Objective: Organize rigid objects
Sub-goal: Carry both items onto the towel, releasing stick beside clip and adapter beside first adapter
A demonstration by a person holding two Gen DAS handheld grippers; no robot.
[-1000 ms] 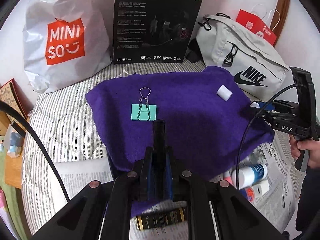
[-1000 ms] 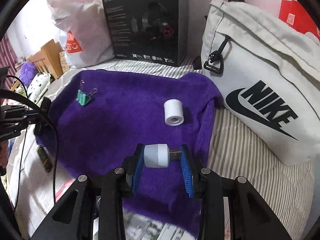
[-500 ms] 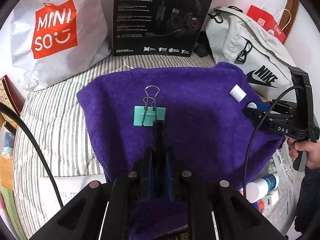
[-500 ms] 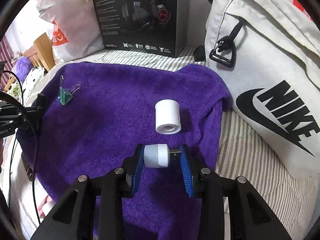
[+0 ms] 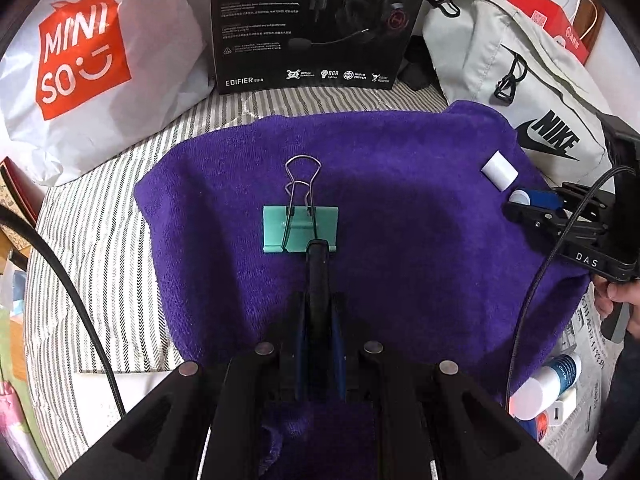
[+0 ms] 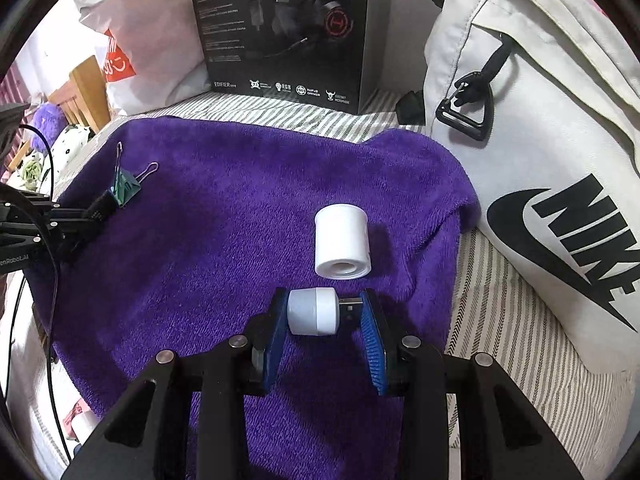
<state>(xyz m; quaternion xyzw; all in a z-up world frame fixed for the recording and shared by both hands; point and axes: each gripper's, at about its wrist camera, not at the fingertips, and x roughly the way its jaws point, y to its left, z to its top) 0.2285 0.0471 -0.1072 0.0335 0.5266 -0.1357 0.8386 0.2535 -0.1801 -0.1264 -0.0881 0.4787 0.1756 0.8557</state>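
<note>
A purple towel point(image 5: 400, 216) lies on the striped bed, also in the right wrist view point(image 6: 224, 216). A teal binder clip point(image 5: 300, 229) lies on it; it also shows in the right wrist view point(image 6: 126, 188). My left gripper point(image 5: 318, 256) is shut on a thin black object and its tip touches the clip's near edge. A white cylinder point(image 6: 342, 242) lies on the towel's right part, small in the left wrist view point(image 5: 499, 170). My right gripper point(image 6: 325, 312) is shut on a white USB plug adapter point(image 6: 314, 311), just in front of the cylinder.
A black headset box point(image 5: 316, 20), a white Miniso bag point(image 5: 88, 68) and a grey Nike bag point(image 6: 540, 152) stand behind the towel. Newspaper with tubes and small items point(image 5: 548, 388) lies at the near right.
Both grippers moved forward over the towel. The left gripper's tip reached the binder clip. The right gripper with the adapter came close to the white cylinder.
</note>
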